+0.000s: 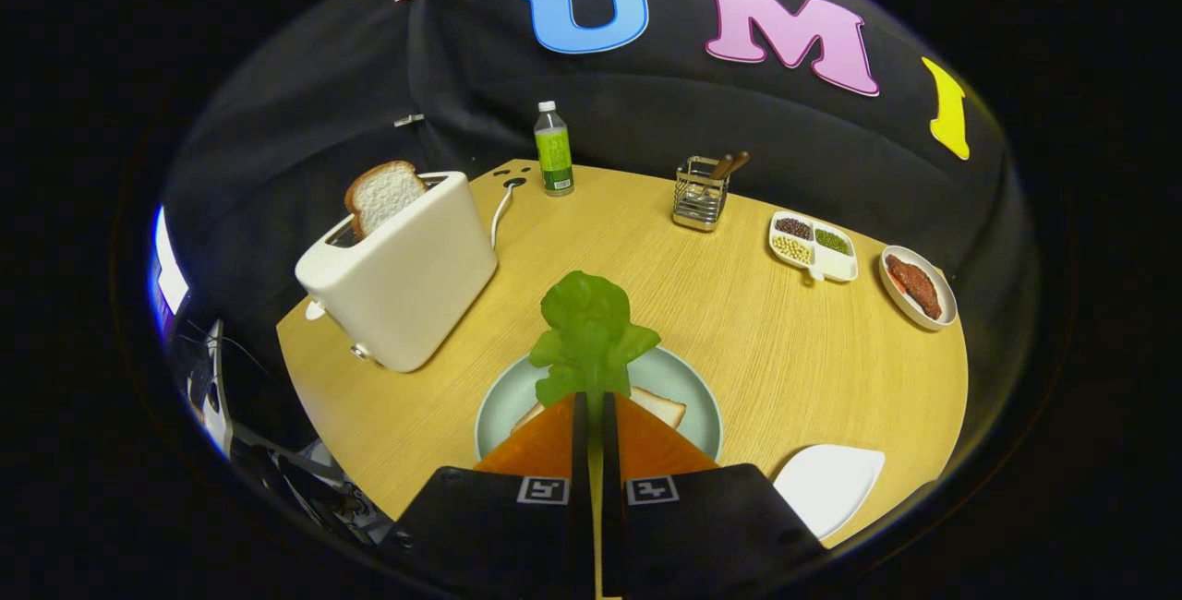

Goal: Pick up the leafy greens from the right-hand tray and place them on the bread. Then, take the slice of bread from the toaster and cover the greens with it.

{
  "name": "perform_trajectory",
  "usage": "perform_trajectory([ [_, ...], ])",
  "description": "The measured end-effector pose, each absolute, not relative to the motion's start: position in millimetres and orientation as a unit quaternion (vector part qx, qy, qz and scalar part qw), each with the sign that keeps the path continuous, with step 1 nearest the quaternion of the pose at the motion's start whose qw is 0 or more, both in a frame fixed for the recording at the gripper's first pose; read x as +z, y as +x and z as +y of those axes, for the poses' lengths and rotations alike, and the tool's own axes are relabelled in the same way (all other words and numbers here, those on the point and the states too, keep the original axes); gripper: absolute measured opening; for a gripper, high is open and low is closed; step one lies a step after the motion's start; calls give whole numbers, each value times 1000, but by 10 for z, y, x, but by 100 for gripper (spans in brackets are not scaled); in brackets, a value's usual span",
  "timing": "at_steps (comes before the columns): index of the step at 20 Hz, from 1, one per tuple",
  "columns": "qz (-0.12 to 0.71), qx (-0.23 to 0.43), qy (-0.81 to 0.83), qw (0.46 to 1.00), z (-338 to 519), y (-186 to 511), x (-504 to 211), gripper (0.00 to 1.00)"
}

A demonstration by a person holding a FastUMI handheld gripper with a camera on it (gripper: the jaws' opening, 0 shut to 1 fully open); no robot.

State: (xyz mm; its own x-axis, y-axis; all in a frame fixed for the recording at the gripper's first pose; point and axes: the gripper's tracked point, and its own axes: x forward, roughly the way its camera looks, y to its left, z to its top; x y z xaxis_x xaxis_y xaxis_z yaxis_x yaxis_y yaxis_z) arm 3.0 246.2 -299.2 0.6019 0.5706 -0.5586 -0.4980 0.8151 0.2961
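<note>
Leafy greens [591, 332] pinched in my claw [596, 402], both fingers clamped on the stem, hanging above the plate [702, 397] | bread [660, 406] lies on it just ahead | toaster [406, 282] with slice [383, 194] ahead-left on counter [785, 351]

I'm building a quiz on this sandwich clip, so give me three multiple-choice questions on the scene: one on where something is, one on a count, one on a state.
1. Where are the greens?
A. on the white tray
B. pinched at the gripper fingertips, over the plate
C. in the toaster slot

2. How many compartments of the divided dish hold beans?
A. one
B. three
C. five

3. What state is the toaster in?
A. a bread slice sticks up out of it
B. lying on its side
C. its slots hold nothing

Answers: 1 B, the closed fingers grip the leaf's base above the plate's bread. 2 B, dark, green and pale beans fill three sections; the fourth looks bare. 3 A, the slice stands above the slot.
</note>
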Motion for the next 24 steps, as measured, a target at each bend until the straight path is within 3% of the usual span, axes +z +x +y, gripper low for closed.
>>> perform_trajectory([
  [1,336,298,59,891,2499,54,-3046,8],
  [7,348,286,63,891,2537,75,-3127,100],
  [15,312,302,87,896,2531,66,-2763,100],
  [24,177,371,91,907,3066,174,-1277,100],
])
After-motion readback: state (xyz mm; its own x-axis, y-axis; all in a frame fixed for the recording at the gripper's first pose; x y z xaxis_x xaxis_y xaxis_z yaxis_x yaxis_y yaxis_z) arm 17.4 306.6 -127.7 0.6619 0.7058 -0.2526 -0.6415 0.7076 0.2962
